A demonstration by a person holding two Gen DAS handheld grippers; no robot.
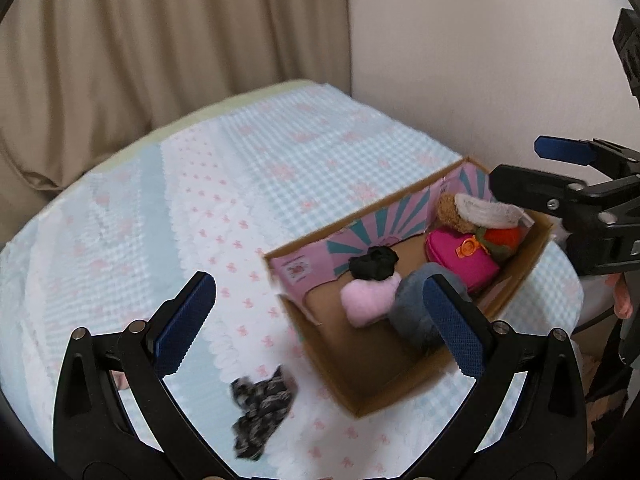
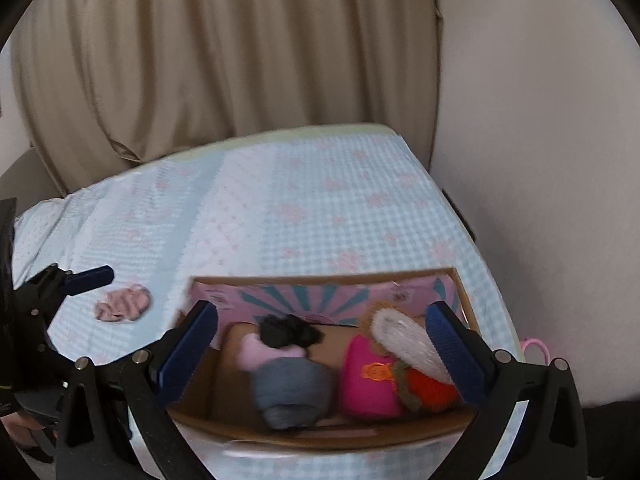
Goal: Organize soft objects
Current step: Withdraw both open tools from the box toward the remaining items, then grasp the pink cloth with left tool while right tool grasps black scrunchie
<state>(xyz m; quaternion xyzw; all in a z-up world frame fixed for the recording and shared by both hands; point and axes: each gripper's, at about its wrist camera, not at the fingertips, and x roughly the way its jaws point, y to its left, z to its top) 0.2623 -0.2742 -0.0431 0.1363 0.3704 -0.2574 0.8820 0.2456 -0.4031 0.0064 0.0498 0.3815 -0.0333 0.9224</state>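
the bed (image 1: 248,168), covered in a blue check spread, carries an open cardboard box (image 1: 372,364) at its right side near the wall. the box already holds a grey bundle (image 2: 292,388), a pink pouch (image 2: 368,388), a plush toy (image 2: 404,340), a pale pink piece (image 1: 368,300) and a black scrunchie (image 1: 374,264).

two soft items lie outside the box: a black-and-white scrunchie (image 1: 260,412) on the spread just near-left of the box, and a pink striped scrunchie (image 2: 124,304) further left, well apart from the box.

the left claw (image 1: 320,320) hangs with fingers spread wide and holds nothing; the black-and-white scrunchie lies below and between its fingers. the right claw (image 2: 324,344) is also wide and holds nothing, poised over the box.

step in hand, as judged: collection of the remaining loose items. next move: lower the left claw onto the black-and-white scrunchie, close on its bulk without pinching the spread, lift, carry right over the box wall, release in the bare near-left floor of the box.
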